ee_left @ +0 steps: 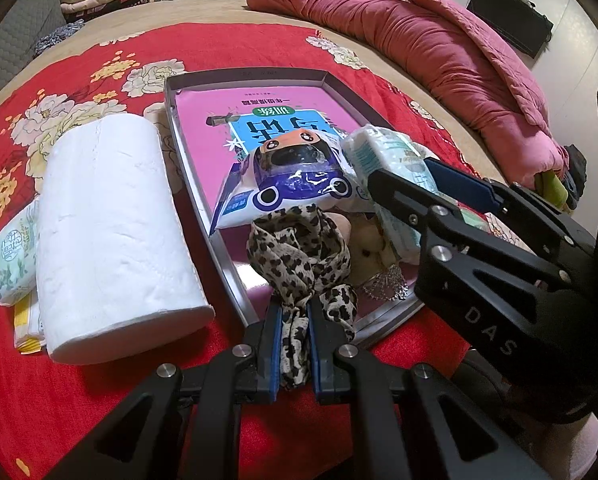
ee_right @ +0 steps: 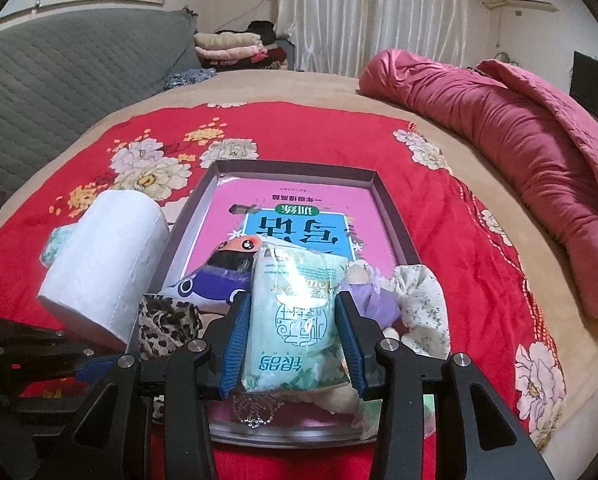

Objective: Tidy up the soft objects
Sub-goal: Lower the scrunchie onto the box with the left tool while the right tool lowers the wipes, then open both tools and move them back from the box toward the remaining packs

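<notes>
Left wrist view: the left gripper [ee_left: 293, 344] is clamped on a leopard-print scarf [ee_left: 299, 256] that trails over the near rim of the grey tray [ee_left: 187, 152] on the red floral bedspread [ee_left: 227, 48]. Right gripper [ee_right: 295, 344] pinches a pale green tissue pack [ee_right: 295, 320] above the tray's near end (plush toys beneath it). A white paper roll [ee_left: 111, 232] lies just left of the tray.
</notes>
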### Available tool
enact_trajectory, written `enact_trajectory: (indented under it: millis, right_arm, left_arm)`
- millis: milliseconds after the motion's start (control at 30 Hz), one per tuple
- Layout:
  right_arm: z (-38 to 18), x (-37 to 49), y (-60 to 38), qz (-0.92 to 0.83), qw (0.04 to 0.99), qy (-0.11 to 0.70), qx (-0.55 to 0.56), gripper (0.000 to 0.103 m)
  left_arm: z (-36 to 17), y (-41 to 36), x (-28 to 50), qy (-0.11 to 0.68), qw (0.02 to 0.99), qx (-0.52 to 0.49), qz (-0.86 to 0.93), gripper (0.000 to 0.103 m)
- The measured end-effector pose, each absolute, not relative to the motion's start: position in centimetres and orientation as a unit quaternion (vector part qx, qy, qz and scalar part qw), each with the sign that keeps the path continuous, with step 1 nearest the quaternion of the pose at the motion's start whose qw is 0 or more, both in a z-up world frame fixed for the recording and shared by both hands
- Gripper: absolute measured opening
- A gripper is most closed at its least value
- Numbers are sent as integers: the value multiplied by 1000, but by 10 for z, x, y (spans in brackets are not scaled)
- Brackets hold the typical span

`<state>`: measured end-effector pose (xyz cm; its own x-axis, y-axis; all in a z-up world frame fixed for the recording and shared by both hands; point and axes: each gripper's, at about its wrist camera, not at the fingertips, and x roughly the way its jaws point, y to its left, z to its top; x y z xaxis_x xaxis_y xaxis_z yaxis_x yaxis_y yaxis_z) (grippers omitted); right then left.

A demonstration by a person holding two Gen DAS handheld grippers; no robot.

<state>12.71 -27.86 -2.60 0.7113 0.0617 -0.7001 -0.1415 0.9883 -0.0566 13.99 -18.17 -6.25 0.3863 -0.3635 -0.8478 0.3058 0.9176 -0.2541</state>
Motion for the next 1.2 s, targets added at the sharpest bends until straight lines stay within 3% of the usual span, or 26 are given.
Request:
enact_trajectory:
  millis: [267, 367, 600, 733, 900, 1200]
  right_arm:
    - [-28, 128, -279, 61, 922, 380, -50, 49]
    - [-28, 128, -281, 65, 922, 380, -45, 61]
    - [-17, 115, -289, 57, 924, 378, -33, 69]
    - [4, 94, -320, 35, 926, 376, 27, 73]
    - [2, 77, -353, -6, 901, 434, 25, 73]
    - [-25, 80, -348, -46, 886, 460, -39, 73]
  left_arm:
    - [-63, -182, 140, 517, 832, -26, -201, 11]
    - [-64, -182, 141, 517, 831, -25, -201, 11]
    - [-64, -184, 142, 519, 830, -25, -202, 11]
    - [-64, -183, 143, 522, 828, -29, -204, 11]
    - [-67, -186, 144, 525, 826, -30, -205, 11]
    - [-71, -189, 148, 534, 821, -31, -201, 12]
